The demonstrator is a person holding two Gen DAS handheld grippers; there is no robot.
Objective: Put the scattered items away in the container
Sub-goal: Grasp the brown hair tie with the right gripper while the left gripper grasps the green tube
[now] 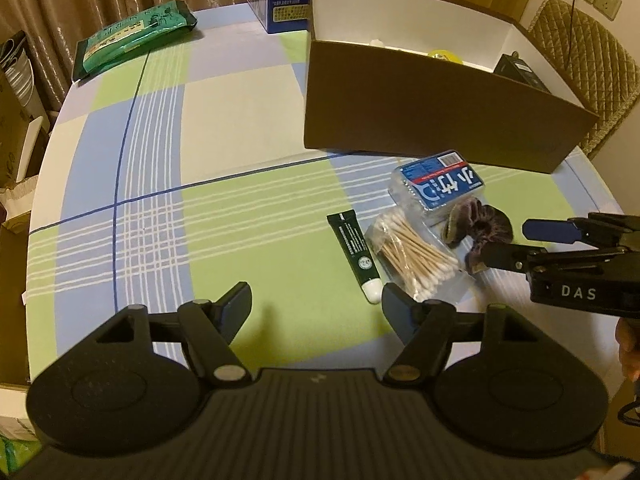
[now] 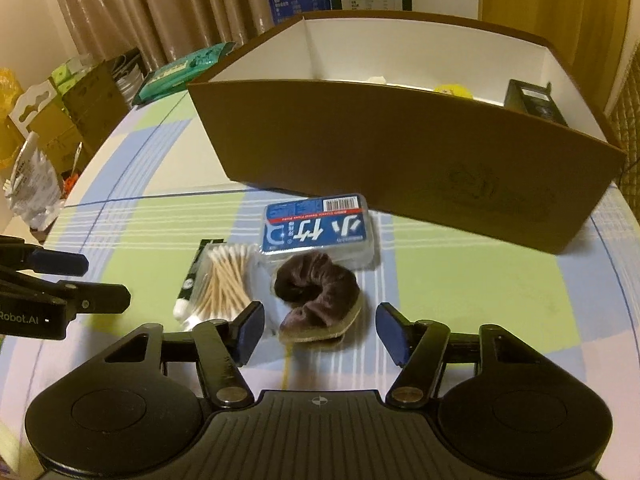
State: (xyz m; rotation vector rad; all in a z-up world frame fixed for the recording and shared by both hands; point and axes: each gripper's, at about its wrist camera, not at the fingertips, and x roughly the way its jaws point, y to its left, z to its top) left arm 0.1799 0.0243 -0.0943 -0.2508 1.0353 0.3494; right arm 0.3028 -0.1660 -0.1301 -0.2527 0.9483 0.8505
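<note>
Both sets of jaws stand spread, pinching nothing. Between the right gripper (image 2: 320,330) pads lies a dark scrunchie (image 2: 316,292), untouched; the left gripper (image 1: 316,308) hovers near a green tube (image 1: 356,256) and a bag of cotton swabs (image 1: 412,260). Beyond them sits a blue floss-pick box (image 2: 316,228), just before the brown container (image 2: 400,152) toward the table's (image 1: 240,208) far edge. A green packet (image 1: 132,38) lies at the far left corner.

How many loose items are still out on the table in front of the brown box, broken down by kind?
Green tube: 1
Bag of cotton swabs: 1
Blue-labelled clear plastic box: 1
Dark purple scrunchie: 1
Total: 4

The green packet lies apart, at the far end of the table; with it, 5.
</note>
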